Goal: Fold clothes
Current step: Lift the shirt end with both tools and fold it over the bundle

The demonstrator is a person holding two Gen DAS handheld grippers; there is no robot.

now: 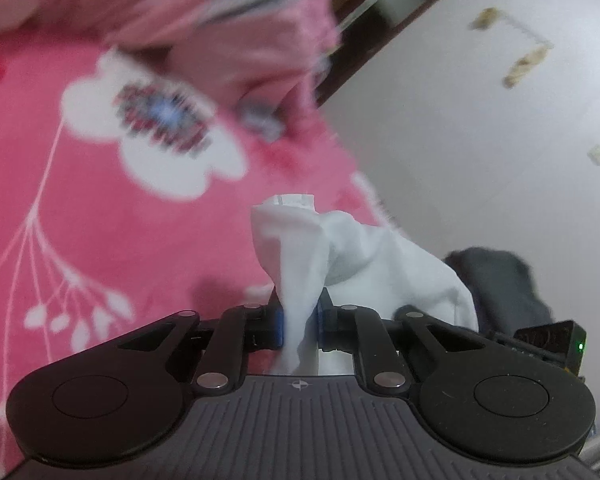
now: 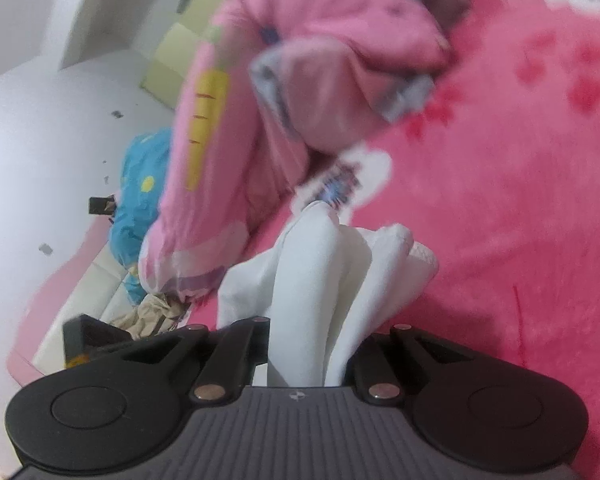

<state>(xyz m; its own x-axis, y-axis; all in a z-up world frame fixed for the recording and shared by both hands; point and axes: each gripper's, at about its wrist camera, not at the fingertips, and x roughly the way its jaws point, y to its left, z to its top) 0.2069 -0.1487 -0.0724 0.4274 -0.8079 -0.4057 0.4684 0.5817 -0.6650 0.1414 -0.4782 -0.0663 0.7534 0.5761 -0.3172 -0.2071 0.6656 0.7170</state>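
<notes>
A white garment (image 1: 340,252) bunches up between the blue pads of my left gripper (image 1: 300,326), which is shut on a fold of it above the pink flowered bedspread (image 1: 100,220). In the right wrist view the same white garment (image 2: 324,264) rises in thick folds out of my right gripper (image 2: 306,344), shut on it, with the fingertips hidden by cloth. A pink padded garment (image 2: 300,92) with grey cuffs lies blurred beyond, and shows in the left wrist view as a pink garment (image 1: 228,20) at the top.
The pink bedspread (image 2: 500,200) fills the right side. White wall (image 1: 480,140) and a dark bundle (image 1: 500,284) lie right of the bed. A blue patterned cloth (image 2: 136,200), a beige cloth (image 2: 152,316) and a pink-white headboard (image 2: 72,300) sit at left.
</notes>
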